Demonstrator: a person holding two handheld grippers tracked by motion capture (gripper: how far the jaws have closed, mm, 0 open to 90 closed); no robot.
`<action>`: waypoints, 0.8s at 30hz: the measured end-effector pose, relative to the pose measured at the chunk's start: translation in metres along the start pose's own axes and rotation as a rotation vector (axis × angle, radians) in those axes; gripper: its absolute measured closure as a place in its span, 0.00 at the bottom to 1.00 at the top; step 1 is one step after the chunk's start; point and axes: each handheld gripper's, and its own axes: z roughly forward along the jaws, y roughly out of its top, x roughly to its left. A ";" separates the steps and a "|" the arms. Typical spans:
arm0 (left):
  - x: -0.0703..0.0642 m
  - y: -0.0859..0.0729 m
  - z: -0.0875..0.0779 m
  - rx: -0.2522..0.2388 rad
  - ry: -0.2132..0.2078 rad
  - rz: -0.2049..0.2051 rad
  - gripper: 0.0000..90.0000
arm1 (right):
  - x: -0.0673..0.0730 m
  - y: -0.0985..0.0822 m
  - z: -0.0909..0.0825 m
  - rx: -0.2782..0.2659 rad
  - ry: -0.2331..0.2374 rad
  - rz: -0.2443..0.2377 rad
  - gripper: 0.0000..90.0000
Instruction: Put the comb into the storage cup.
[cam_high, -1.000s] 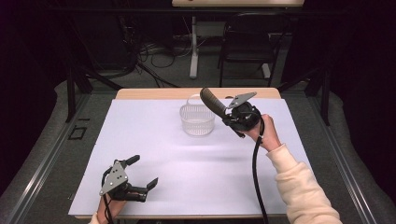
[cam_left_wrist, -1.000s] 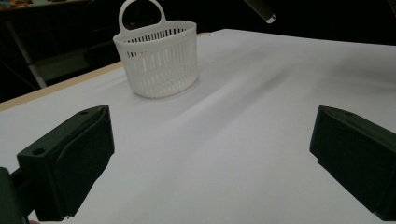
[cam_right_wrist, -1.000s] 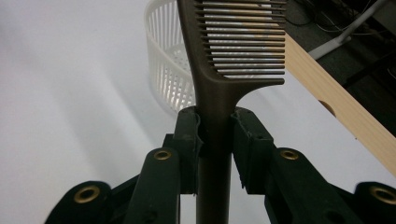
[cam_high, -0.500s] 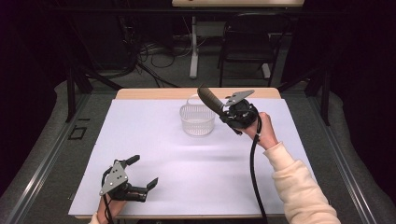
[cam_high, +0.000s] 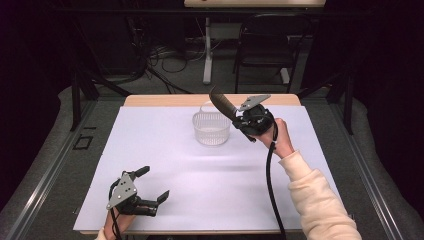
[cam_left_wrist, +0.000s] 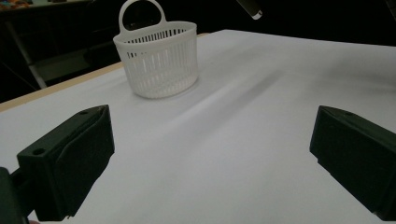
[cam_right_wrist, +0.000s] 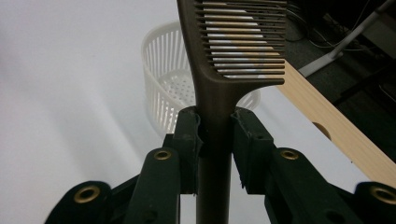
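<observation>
Shifted slightly since the earlier frames: the right gripper (cam_high: 234, 111) with its dark brown plastic comb (cam_high: 221, 103), carried a little further over the basket's rim; the left gripper (cam_high: 154, 189) unmoved at the near left of the counter (cam_high: 165, 150).

Item 1, dark brown plastic comb. High view: a dark curved strip slanting up and left from the right gripper, above the far right edge of the basket, clear of the counter. Right gripper view adds the detail: a smooth rounded handle clamped between the two black fingers (cam_right_wrist: 189, 135), widening into a row of fine, evenly spaced teeth (cam_right_wrist: 243, 42) (slats of light show through them).

Item 2, white slatted plastic basket (cam_high: 211, 128). Round, open-topped, standing upright at the far middle of the counter. Left gripper view shows its loop handle (cam_left_wrist: 141, 11) at the back rim and its vertical ribs; right gripper view shows a perforated floor (cam_right_wrist: 177, 86).

Item 3, left gripper. Fingers (cam_left_wrist: 70, 158) spread wide, nothing between them, blocky matte black pads over bare counter.

Item 4, counter. White matte sheet over pale wood edging (cam_right_wrist: 327, 126).
</observation>
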 end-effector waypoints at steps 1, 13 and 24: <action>0.000 0.000 0.000 0.001 -0.001 0.000 0.00 | 0.000 0.000 0.001 -0.002 0.001 0.000 0.81; 0.000 0.000 0.000 0.000 -0.002 -0.001 0.00 | -0.003 0.007 0.001 -0.033 -0.004 0.008 0.81; 0.000 0.000 0.000 -0.001 -0.001 -0.002 0.00 | -0.005 0.011 0.002 -0.064 -0.014 0.017 0.81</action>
